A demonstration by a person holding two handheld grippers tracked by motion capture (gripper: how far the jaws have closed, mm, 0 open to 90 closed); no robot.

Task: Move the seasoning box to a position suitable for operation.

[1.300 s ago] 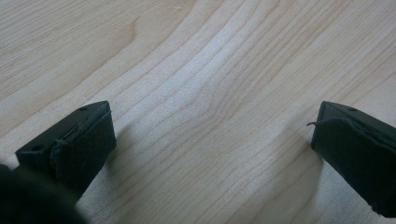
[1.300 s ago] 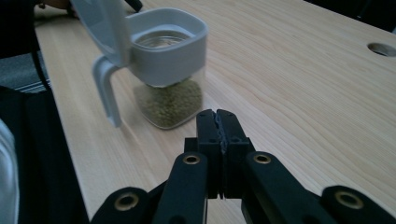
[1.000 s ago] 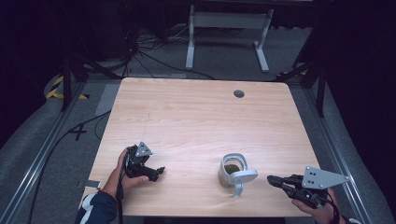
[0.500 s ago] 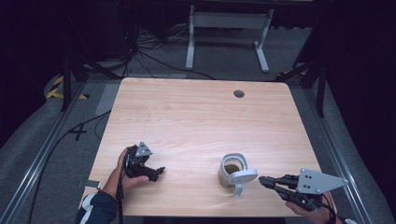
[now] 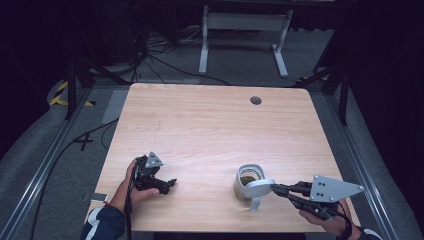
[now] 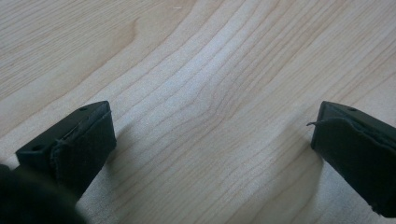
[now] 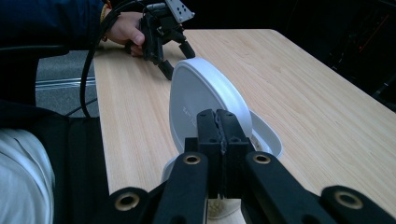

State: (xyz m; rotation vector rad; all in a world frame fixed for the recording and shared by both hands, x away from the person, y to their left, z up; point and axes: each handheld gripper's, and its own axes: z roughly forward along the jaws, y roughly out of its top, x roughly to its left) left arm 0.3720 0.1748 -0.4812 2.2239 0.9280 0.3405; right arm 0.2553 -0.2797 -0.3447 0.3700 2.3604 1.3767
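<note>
A small glass jar (image 5: 246, 181) holding something brownish stands near the table's front right. Its white hinged lid (image 5: 259, 187) is tipped up on the jar's near side. My right gripper (image 5: 274, 188) is shut, and its tips touch the lid's rim. In the right gripper view the lid (image 7: 201, 98) stands on edge just beyond the closed jaws of my right gripper (image 7: 217, 114), with nothing visible between the pads. My left gripper (image 5: 169, 184) rests at the front left, open. In its own view my left gripper (image 6: 210, 135) has its jaws wide apart over bare wood. The right gripper view also shows the left gripper (image 7: 178, 63).
The wooden table (image 5: 210, 130) has a round cable hole (image 5: 256, 100) at the back right. A white metal stand (image 5: 242, 30) and cables (image 5: 150, 55) lie on the floor beyond. The jar sits close to the front edge.
My right gripper has moved left along the front edge until its tips reach the lid. The left gripper and the jar have stayed where they were.
</note>
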